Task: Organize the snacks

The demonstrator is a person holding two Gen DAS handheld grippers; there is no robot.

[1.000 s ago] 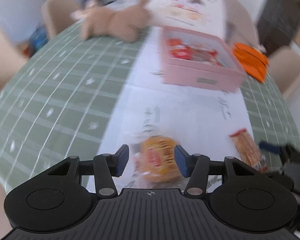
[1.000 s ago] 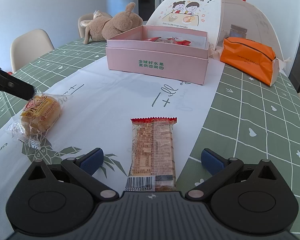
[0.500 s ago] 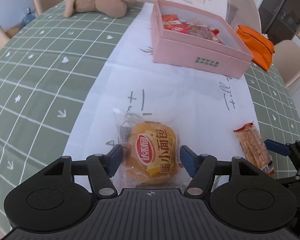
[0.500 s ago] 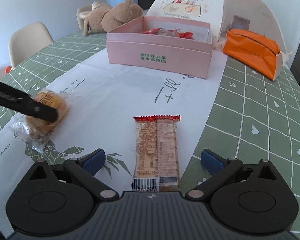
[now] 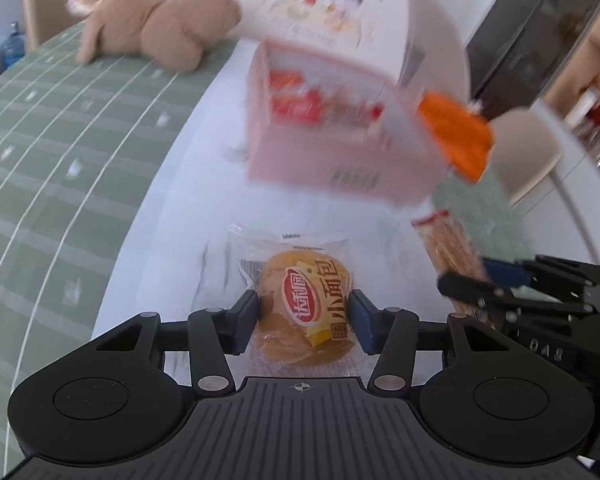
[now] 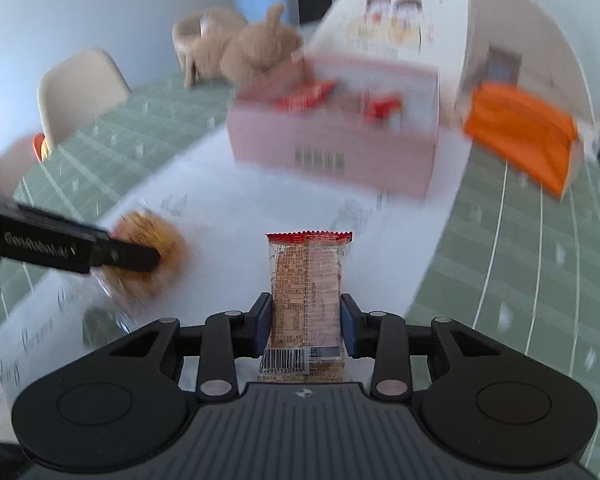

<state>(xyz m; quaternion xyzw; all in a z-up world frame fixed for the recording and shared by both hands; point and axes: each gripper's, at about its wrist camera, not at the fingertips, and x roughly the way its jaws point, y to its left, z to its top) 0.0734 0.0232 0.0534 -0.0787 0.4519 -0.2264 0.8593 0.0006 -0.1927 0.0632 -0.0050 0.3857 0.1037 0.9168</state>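
A small bread in a clear wrapper (image 5: 308,300) sits between the pads of my left gripper (image 5: 304,320), whose jaws are closing and press on its sides. My right gripper (image 6: 304,320) is closing too, its pads tight against a long cracker pack with a red end (image 6: 306,276), held just above the white runner. In the left wrist view the cracker pack (image 5: 448,244) shows in the right gripper (image 5: 480,280). From the right wrist the bread (image 6: 148,248) sits in the left gripper (image 6: 132,256). The open pink box (image 5: 340,156) (image 6: 332,148) holds red-wrapped snacks.
A plush rabbit (image 5: 152,36) lies at the back left of the green checked tablecloth (image 5: 60,152). An orange pouch (image 6: 520,132) lies right of the box, under a white mesh cover (image 6: 540,40). Beige chairs (image 6: 80,92) stand around the table.
The right gripper has shut on the cracker pack and risen with it. The left gripper widened briefly, then narrowed on the bread and moved toward the box.
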